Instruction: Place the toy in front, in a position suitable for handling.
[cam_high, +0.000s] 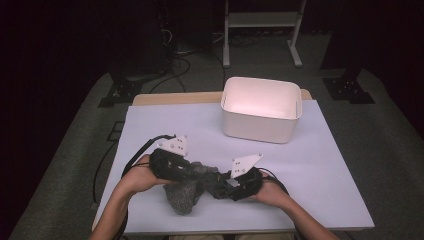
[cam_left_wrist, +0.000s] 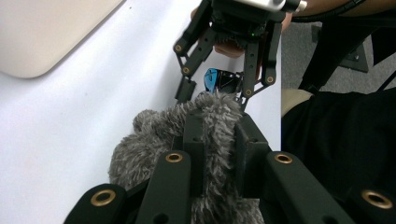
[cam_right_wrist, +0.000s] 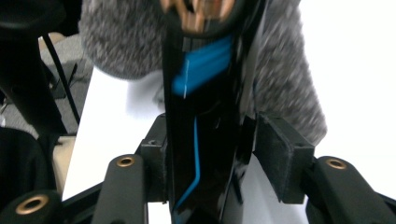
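Note:
A grey furry cover (cam_high: 182, 197) lies on the white table near the front edge, between the person's hands. My left gripper (cam_high: 205, 172) comes in from the left and is shut on the fur (cam_left_wrist: 140, 149), its pads (cam_left_wrist: 194, 135) pinching a tuft. A black device with blue lines (cam_right_wrist: 205, 116) sticks into the cover (cam_right_wrist: 121, 37). My right gripper (cam_high: 212, 187) faces the left one and stands open around that device (cam_left_wrist: 217, 79). In the left gripper view, white table shows between one jaw of the right gripper (cam_left_wrist: 217, 93) and the device.
A white plastic bin (cam_high: 255, 127) stands at the back of the table, right of centre, and its corner (cam_left_wrist: 42, 32) appears in the left gripper view. The table sheet (cam_high: 320, 165) is bare to the right. Cables and stand legs lie on the floor beyond.

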